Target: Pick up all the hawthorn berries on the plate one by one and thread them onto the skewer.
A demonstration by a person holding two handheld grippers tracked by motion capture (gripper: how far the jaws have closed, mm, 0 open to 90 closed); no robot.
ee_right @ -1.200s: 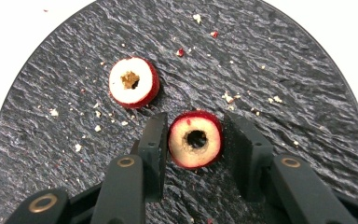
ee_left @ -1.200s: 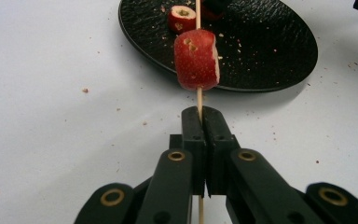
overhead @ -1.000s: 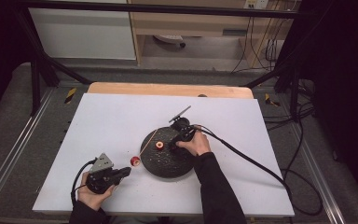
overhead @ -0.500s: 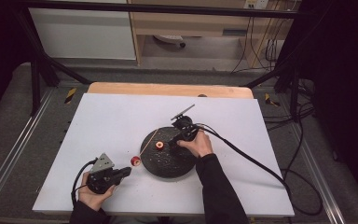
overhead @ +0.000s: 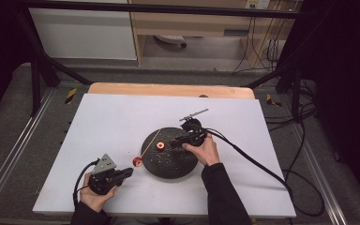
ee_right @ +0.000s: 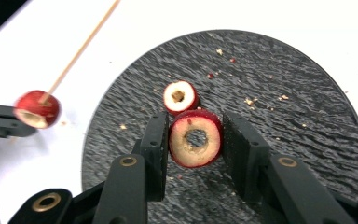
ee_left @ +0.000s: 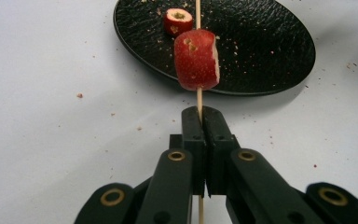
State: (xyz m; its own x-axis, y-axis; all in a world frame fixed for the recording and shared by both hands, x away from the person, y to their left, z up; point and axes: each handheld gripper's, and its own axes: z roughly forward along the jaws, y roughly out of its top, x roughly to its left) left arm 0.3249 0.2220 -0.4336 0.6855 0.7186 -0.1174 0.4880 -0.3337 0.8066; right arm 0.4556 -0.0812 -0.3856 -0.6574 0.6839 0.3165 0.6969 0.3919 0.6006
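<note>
White table (overhead: 98, 122), large, bearing everything listed. Black round plate (overhead: 168, 161), rough-textured, near the table's middle; contents: two cored red fruit pieces and a scatter of crumbs. Right gripper (ee_right: 195, 140), held over the plate's far side, jaws apart and standing to either side of the larger cored fruit ring (ee_right: 195, 138); the left jaw looks to be touching it, the right has a gap, so it is bracketed but not yet pinched. Left gripper (ee_left: 200, 123), just off the plate's near-left rim, jaws together and clamped on the thin wooden skewer (ee_left: 198, 95), which slants up over the plate. Threaded fruit piece (ee_left: 197, 59), red, sitting on the skewer a little beyond the jaw tips, hanging just outside the plate's rim. Smaller fruit ring (ee_right: 180, 97), pale-fleshed, lying loose on the plate just beyond the bracketed one. Step in hand, by my reading: picking up the next piece for threading. Next move calls for closing gently on the ring without crushing it, lifting it, then lining its cored hole up with the skewer's free point while the left holds the stick steady.
</note>
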